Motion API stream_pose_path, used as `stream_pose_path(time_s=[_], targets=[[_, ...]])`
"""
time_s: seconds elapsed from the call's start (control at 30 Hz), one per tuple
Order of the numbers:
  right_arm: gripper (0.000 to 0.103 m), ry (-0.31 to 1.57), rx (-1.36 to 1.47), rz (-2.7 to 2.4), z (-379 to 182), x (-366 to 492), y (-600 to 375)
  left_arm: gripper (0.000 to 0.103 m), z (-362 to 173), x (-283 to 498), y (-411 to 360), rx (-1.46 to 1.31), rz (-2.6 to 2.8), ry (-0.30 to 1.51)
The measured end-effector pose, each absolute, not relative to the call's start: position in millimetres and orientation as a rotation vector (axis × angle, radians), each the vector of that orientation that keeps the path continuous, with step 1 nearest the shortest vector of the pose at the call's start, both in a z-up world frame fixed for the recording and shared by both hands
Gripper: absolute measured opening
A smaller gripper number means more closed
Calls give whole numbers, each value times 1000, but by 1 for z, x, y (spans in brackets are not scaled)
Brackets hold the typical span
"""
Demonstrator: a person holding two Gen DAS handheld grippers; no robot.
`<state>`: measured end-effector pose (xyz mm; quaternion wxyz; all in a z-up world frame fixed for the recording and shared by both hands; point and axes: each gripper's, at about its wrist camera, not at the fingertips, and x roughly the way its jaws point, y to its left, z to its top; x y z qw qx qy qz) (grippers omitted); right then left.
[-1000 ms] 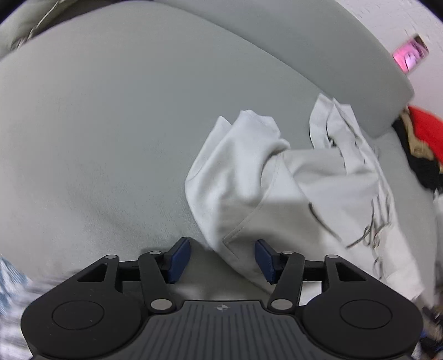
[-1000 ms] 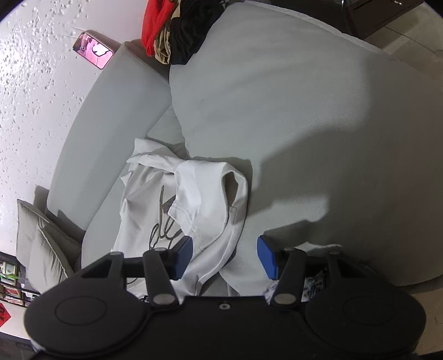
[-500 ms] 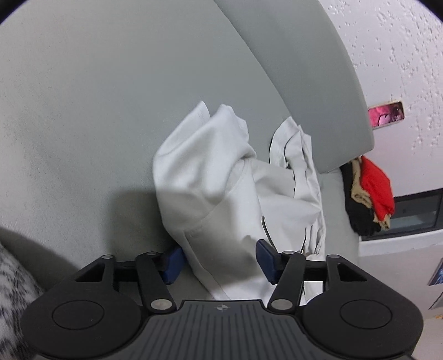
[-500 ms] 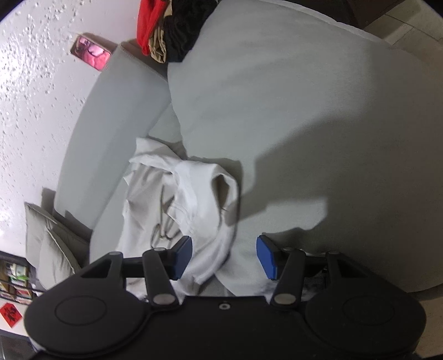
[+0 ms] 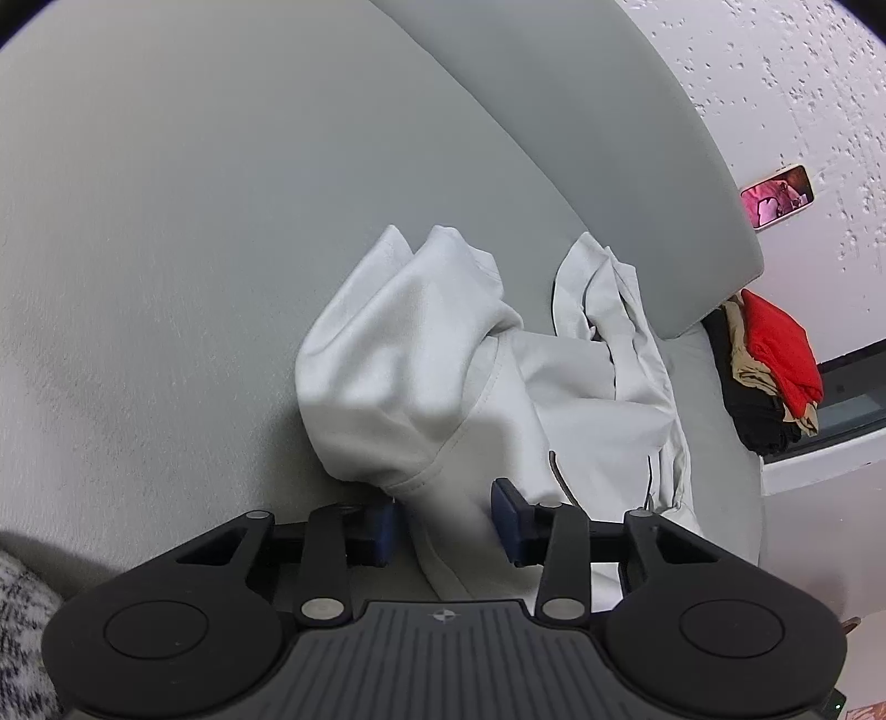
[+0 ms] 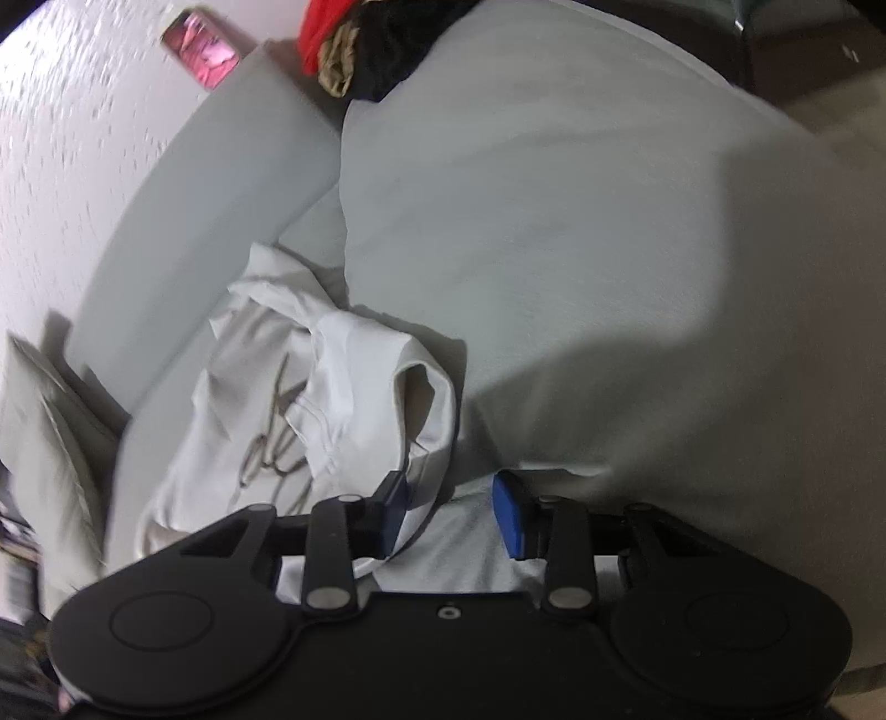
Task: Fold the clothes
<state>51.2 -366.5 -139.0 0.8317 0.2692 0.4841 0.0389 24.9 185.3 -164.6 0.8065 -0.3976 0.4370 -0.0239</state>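
Note:
A crumpled white T-shirt [image 5: 443, 365] with a dark scribbled print lies on the grey sofa seat [image 5: 166, 249]. It also shows in the right wrist view [image 6: 343, 399]. My left gripper [image 5: 446, 523] is open, its blue pads on either side of a fold at the shirt's near edge. My right gripper [image 6: 451, 512] is open, and the shirt's near hem lies between its pads, against the left pad [image 6: 393, 507].
A grey backrest cushion [image 5: 609, 138] runs behind the shirt. A pile of red, tan and black clothes [image 5: 769, 365] lies at the sofa's end, also seen in the right wrist view [image 6: 365, 44]. A large grey cushion [image 6: 609, 249] lies beside the shirt. Grey pillows [image 6: 44, 443] are at the left.
Both grippers have moved closer to the shirt. Both jaws have narrowed a little, with cloth now between the pads. The right view is blurred by motion.

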Motion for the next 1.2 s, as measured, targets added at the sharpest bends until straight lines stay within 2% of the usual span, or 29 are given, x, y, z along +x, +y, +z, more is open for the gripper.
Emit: stream_pose_path(time_s=[0.17, 0.33, 0.53, 0.57, 0.6, 0.67, 0.7, 0.97, 1.03, 1.1, 1.2], targets=[[35, 1045, 295, 55, -125, 61, -324, 39, -163, 24, 182, -819, -49, 929], [30, 937, 471, 76, -116, 72, -326, 38, -162, 22, 183, -810, -51, 923], [29, 989, 674, 106, -134, 57, -365, 37, -163, 20, 184, -816, -53, 919], [25, 982, 689, 111, -136, 50, -372, 37, -163, 20, 183, -813, -52, 919], [15, 979, 692, 108, -138, 46, -376, 38, -162, 21, 182, -809, -52, 919], [7, 973, 683, 106, -142, 39, -382, 38, -162, 21, 181, -803, -51, 918], [6, 969, 673, 110, -144, 38, -382, 38, -161, 21, 181, -800, -51, 918], [11, 957, 538, 132, -136, 48, -366, 38, -162, 22, 180, -800, -46, 916], [15, 967, 545, 137, -137, 55, -362, 38, -162, 22, 180, -801, -46, 916], [29, 977, 604, 161, -139, 59, -363, 38, -162, 22, 180, -802, -45, 915], [31, 1001, 639, 164, -143, 63, -360, 38, -162, 23, 180, -802, -44, 915]])
